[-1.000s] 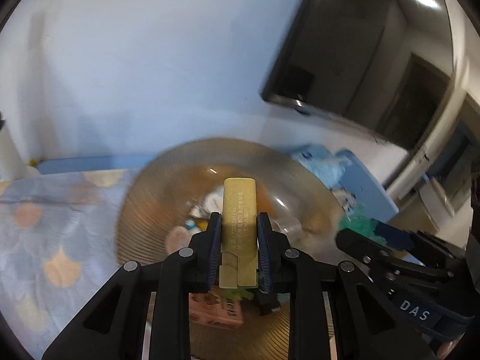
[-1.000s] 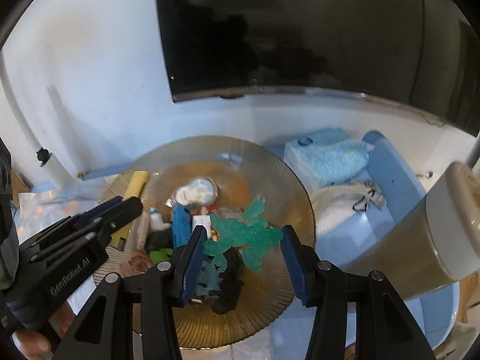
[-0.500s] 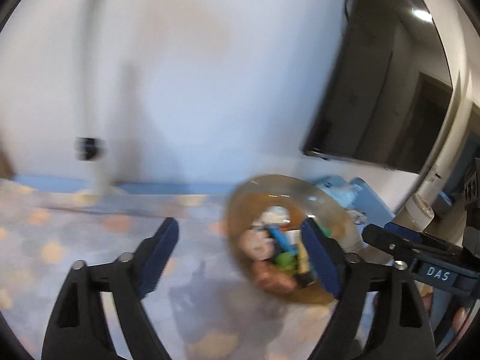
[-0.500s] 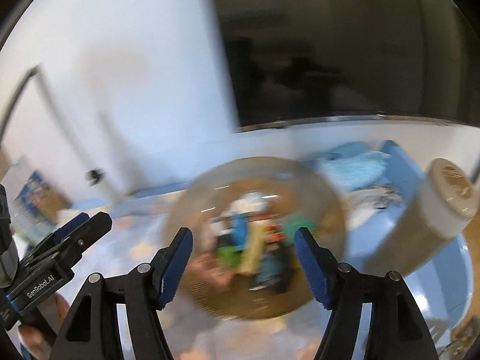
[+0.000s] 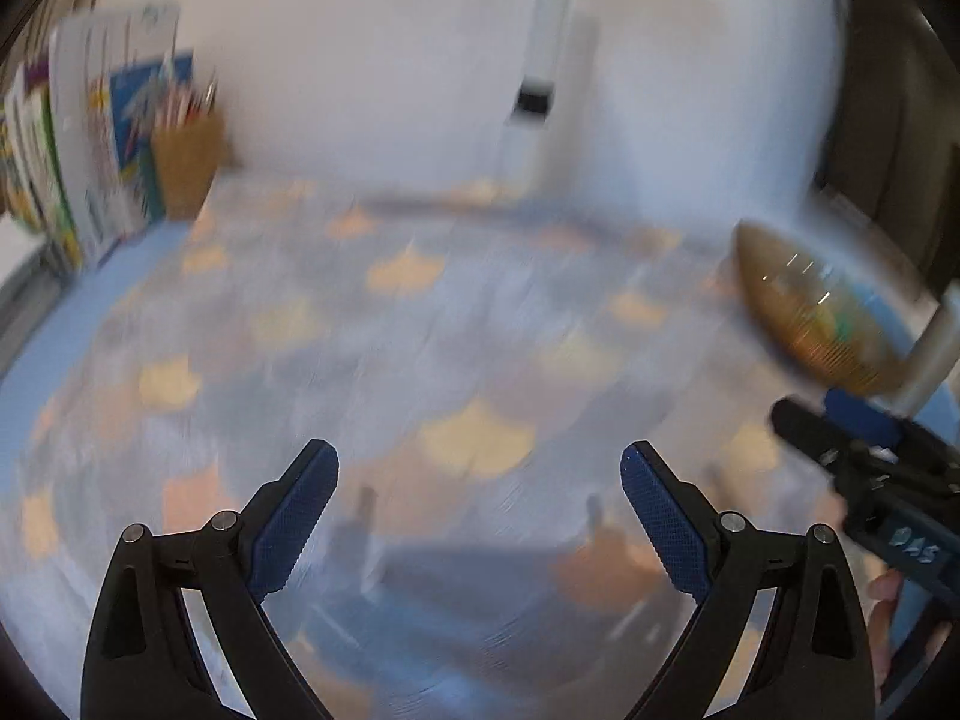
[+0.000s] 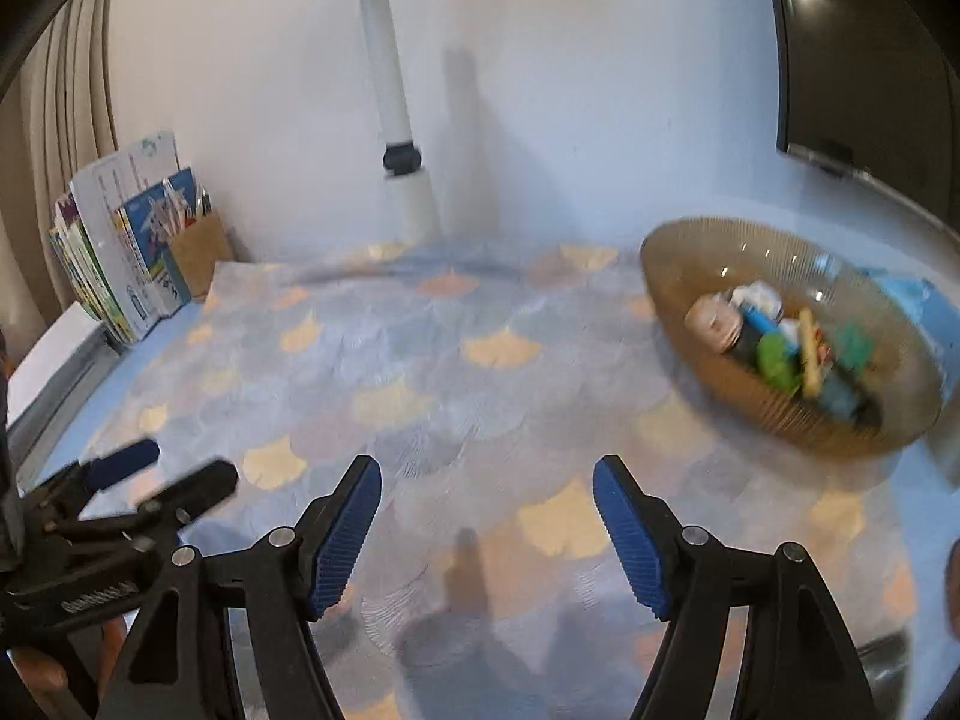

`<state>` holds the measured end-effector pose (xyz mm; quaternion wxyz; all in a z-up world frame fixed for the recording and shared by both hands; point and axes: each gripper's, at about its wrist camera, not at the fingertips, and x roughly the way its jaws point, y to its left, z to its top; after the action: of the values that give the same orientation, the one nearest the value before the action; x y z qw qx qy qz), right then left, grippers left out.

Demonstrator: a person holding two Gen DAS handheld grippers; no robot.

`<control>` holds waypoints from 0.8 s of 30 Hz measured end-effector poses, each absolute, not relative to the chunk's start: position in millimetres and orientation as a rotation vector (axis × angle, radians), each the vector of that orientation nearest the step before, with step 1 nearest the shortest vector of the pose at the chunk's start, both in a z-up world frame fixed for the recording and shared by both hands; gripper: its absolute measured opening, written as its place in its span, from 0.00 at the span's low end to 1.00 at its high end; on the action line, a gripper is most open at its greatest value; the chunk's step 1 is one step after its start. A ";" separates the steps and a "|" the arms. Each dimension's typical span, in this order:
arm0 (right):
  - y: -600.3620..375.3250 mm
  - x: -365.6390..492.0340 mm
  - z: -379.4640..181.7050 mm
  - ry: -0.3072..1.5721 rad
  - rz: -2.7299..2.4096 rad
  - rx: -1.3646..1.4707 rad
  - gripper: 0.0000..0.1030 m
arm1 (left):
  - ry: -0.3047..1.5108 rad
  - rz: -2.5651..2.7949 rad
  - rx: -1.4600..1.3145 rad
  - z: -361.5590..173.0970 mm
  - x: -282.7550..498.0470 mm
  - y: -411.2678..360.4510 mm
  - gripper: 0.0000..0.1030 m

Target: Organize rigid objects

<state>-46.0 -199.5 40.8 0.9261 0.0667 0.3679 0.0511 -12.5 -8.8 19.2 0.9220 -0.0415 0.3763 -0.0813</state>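
Nearest to me, the left gripper (image 5: pixel 480 480) now has nothing between its blue pads; a second ago they pinched a flat golden bar over the bowl. Its jaws are opening wide above the patterned cloth (image 5: pixel 420 330). The right gripper (image 6: pixel 487 507) is the same: the green toy it carried before is gone from its fingers, its jaws are also opening, and only cloth shows between them. Both grippers have swung away from the bowl to the bare part of the cloth. I judge that two objects have just been delivered and both hands are free for the next ones, though no loose object lies on the cloth here.

Farther, to the right, stands the amber ribbed bowl (image 6: pixel 780 414). It holds a heap of small rigid things: a round pale piece, a blue stick, a green block, a yellow bar and a teal shape.

At the far left corner, a brown pen holder (image 6: pixel 201 252) with pencils stands beside upright books (image 6: pixel 114 240).
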 end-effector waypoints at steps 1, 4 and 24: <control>-195.9 -47.2 37.0 0.751 0.105 0.131 0.70 | 0.787 -0.169 -0.102 15.8 -13.6 -2.7 0.92; -190.4 -49.3 33.7 0.731 0.083 0.083 0.70 | 0.748 -0.180 -0.164 18.6 -18.0 7.1 0.92; -174.3 -53.6 22.7 0.752 0.023 -0.009 0.85 | 0.690 -0.194 -0.090 18.8 -27.8 -5.6 0.92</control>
<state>-53.6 -174.3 22.7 0.9300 -0.0042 0.3674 0.0110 -27.8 -5.6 18.8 0.9355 -0.0438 0.3374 -0.0950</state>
